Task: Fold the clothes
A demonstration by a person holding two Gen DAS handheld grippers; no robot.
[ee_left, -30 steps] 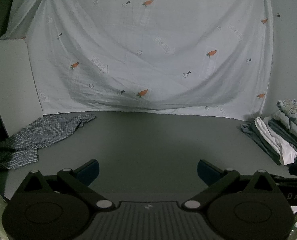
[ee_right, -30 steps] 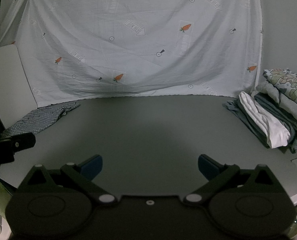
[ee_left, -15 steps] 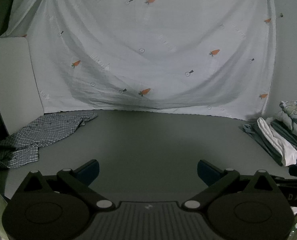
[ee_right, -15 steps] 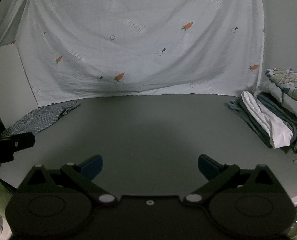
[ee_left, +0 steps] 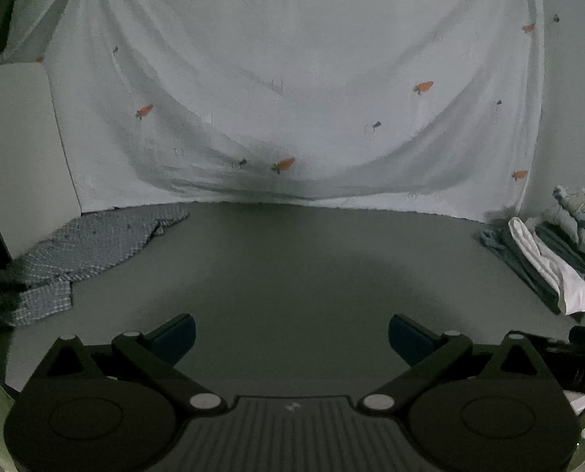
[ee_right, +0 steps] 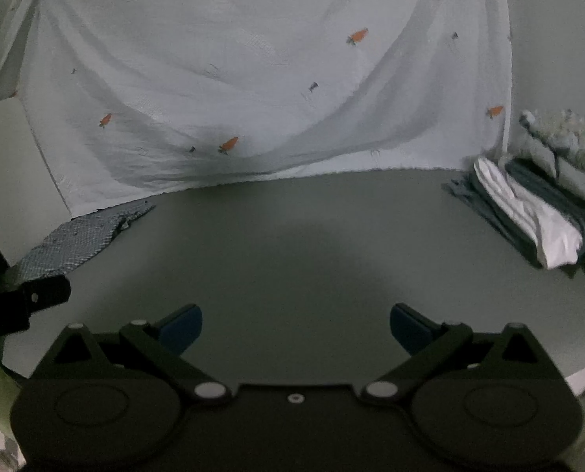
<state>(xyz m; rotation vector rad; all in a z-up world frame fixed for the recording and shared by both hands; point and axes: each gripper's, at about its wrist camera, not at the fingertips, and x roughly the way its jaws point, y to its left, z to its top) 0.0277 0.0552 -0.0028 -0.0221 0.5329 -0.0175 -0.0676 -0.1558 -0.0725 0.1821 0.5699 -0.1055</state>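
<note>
Here, left gripper [ee_left: 291, 336] and right gripper [ee_right: 296, 328] both spread wide, empty, above the grey table [ee_left: 292, 259].

Bare table [ee_left: 292, 275] lies between checked shirt [ee_left: 95, 244] at left and folded pile [ee_left: 548, 263] at right.

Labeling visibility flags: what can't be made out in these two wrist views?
- Checked shirt: near end cut off by the left image edge; in the right wrist view the left gripper body covers part.
- Stack of folded clothes: blurred, cut by the right edge; count unclear.
- Backdrop sheet: small prints too blurred to read.
</note>
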